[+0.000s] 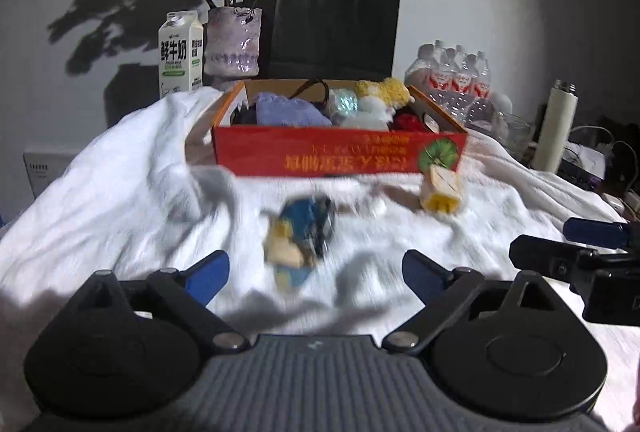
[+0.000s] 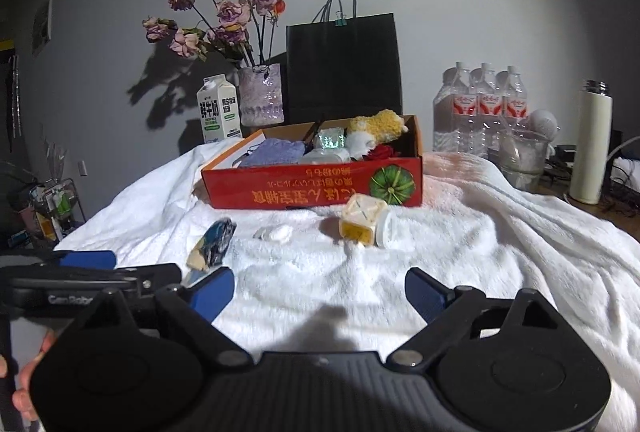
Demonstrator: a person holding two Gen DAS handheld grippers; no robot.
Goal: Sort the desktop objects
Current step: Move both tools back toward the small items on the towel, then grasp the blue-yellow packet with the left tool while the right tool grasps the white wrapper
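Starting at the fingers, the left gripper (image 1: 316,272) was found with its blue pads (image 1: 208,274) spread wide apart and nothing between them. A blue and yellow packet (image 1: 300,244), heavily blurred in the left wrist view, was recorded just ahead of the gap at 12 o'clock, lying on the white blanket (image 1: 120,192). The right gripper (image 2: 320,292) was likewise found spread wide and empty, with only bare blanket between its pads. From the right wrist view the same packet (image 2: 212,244) was noted at 10 o'clock, just beyond the left pad, and the left gripper's fingers (image 2: 86,259) were seen at 9 o'clock. A small white lump (image 2: 274,233) was logged at 12 o'clock, with a yellow and white cube-shaped container (image 2: 360,220) and a white round lid-like item (image 2: 390,230) touching it at 1 o'clock. Farther out at 12 o'clock an open red cardboard box (image 2: 312,188) was recorded, already holding a purple cloth (image 2: 276,152), a yellow plush toy (image 2: 376,126) and other items too small to identify. Behind it a milk carton (image 2: 218,108), a vase of dried roses (image 2: 262,96), a black paper bag (image 2: 342,64) and water bottles (image 2: 480,104) were observed along the wall.
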